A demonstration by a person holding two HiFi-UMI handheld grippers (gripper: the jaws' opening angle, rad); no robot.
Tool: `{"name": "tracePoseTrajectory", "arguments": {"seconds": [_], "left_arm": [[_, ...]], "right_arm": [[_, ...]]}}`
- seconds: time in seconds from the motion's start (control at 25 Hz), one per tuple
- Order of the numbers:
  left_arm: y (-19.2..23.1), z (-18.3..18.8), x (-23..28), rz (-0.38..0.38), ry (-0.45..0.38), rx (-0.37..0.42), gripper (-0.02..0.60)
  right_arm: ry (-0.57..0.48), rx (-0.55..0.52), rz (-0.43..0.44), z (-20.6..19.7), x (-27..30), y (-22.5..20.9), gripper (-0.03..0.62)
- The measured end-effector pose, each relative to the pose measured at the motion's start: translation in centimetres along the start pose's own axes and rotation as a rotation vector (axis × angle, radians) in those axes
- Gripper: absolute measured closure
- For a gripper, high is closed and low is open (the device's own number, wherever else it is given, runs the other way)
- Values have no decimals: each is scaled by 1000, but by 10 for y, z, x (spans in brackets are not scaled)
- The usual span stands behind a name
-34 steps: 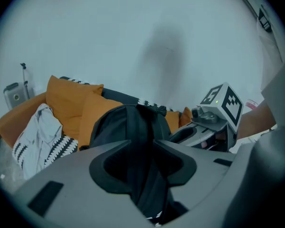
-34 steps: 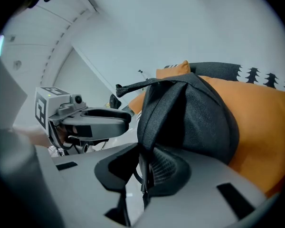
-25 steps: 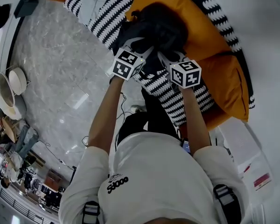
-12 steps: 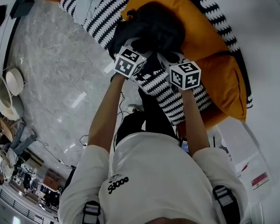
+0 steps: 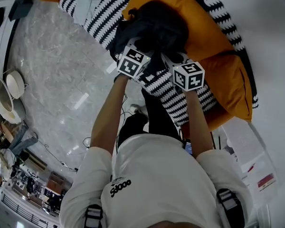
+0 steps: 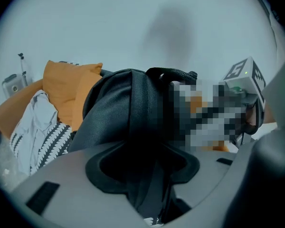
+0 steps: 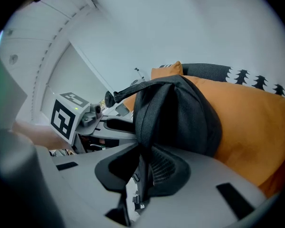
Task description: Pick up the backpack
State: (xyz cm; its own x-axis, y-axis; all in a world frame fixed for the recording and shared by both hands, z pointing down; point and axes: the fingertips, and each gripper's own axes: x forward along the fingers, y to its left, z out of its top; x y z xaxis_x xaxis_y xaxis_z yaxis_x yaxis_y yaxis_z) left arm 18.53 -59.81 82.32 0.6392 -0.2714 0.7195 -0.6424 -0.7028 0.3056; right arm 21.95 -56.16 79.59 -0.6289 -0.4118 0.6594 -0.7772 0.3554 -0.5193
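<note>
Orange cushion (image 5: 213, 46) with black-and-white patterned blanket (image 5: 104, 15), beside grey marble floor (image 5: 52, 70)

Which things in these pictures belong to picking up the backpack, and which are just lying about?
Belong to the job:
- backpack
- left gripper, jaws just been closing, backpack fabric between them
- right gripper, clamped on a backpack strap

Lying about:
- orange cushion under the backpack
- striped blanket
- papers

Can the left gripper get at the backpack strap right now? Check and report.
Probably yes. The strap of the backpack runs between the jaws of the left gripper, which have just been closing; nothing blocks it, though the pads do not seem to press yet.
</note>
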Motion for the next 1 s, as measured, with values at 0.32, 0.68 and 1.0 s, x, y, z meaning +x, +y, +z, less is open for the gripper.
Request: {"name": "tracePoseTrajectory", "arguments": {"seconds": [0.32,0.68,1.0], "left_arm": [[6,-5,-22,19,-39,24,437],[-4,-15,-84,74,-114,68,508],[-25,-24,-180,94,-209,68,512]], "right_arm": [[8,-60,-61,-2,5,10,522],[-36,-136,-150,-15,-9,54,536],[-162,-189,-76,-10,-48,151,539]]}}
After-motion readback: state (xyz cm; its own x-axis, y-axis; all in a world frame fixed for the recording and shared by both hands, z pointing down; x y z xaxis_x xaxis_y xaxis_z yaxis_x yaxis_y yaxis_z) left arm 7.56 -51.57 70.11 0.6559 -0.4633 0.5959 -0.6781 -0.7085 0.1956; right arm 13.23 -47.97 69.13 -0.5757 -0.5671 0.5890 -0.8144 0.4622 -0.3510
